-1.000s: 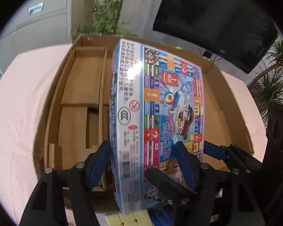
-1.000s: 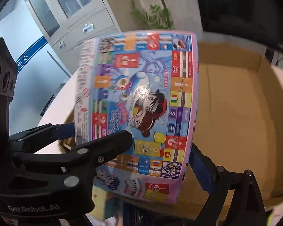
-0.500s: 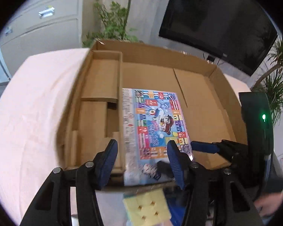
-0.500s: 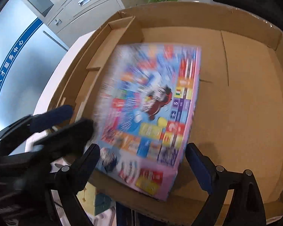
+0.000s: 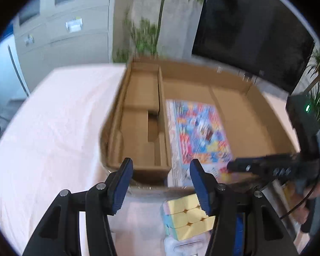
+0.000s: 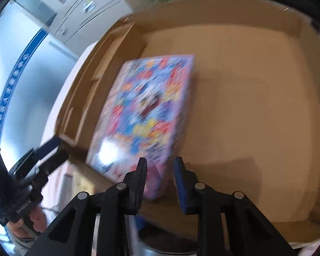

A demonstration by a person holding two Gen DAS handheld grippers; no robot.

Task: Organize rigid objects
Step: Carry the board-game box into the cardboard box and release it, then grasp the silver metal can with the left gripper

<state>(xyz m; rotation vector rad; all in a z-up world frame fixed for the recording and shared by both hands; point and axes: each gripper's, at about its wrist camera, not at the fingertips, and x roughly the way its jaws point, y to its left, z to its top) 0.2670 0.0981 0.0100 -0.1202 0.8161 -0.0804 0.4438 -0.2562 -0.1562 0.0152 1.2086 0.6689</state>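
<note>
A colourful board game box [image 5: 199, 132] lies flat in the big cardboard carton [image 5: 202, 72], beside its left divider. My left gripper [image 5: 162, 178] hangs open over the carton's near edge with nothing between its fingers. A pastel puzzle cube [image 5: 185, 217] rests on the table just under its right finger. In the right wrist view the game box [image 6: 147, 106] is blurred. My right gripper [image 6: 160, 168] is at its near corner, jaws closing, the pink corner between the pads and seemingly touched by them. From the left the right gripper [image 5: 231, 167] shows as a dark bar.
The carton's left side holds cardboard insert compartments [image 5: 140, 128]. Bare carton floor [image 6: 256, 106] spreads right of the game box. A pink tablecloth [image 5: 53, 132] covers the table on the left. A person's hand [image 6: 32, 219] carries the left gripper [image 6: 56, 149]. Cabinets, plants and a dark screen stand behind.
The game box went from upright between both grippers to flat in the carton. My left gripper let go and drew back to the near edge. The right jaws narrowed from wide onto the box's corner.
</note>
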